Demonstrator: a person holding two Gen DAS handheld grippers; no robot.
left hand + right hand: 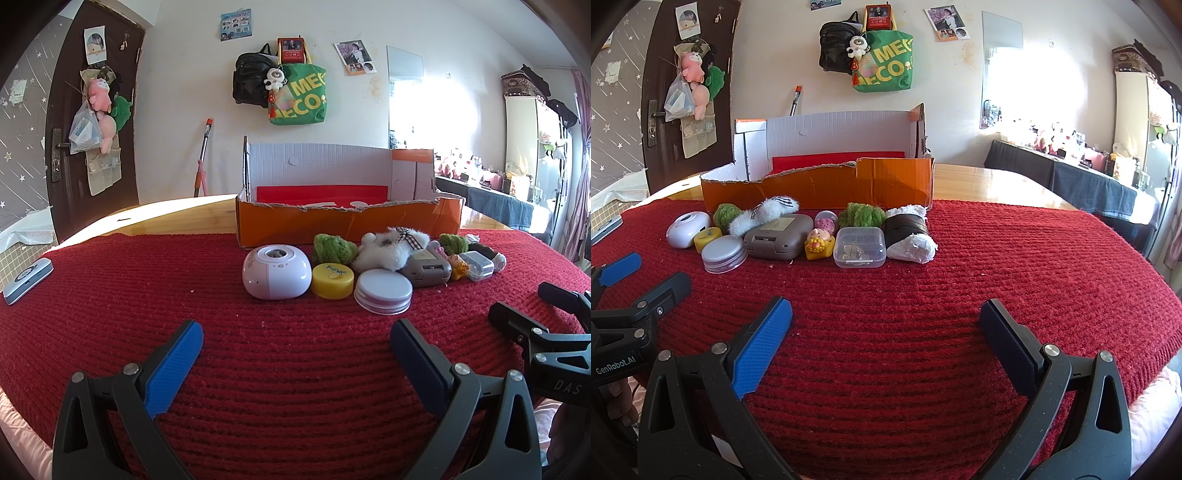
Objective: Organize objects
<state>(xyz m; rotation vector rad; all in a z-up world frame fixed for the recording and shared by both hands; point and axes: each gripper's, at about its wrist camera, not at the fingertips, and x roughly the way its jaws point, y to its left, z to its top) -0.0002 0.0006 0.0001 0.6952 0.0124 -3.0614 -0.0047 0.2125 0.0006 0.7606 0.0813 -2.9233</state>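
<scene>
Surface: red mat (997, 258) on a wooden table, bedroom behind.
Box: orange box (332, 221) at the mat's far edge; I see only its red floor, nothing sorted in.
Items: white pod (276, 272), yellow lid (332, 280), jar (724, 253), grey case (777, 236), clear case (859, 246), plush bits, all in a row just before the box.
Left gripper (295, 338): wide open, empty.
Right gripper (886, 314): wide open, empty.
Progress: I'd say not started; every item left.
</scene>
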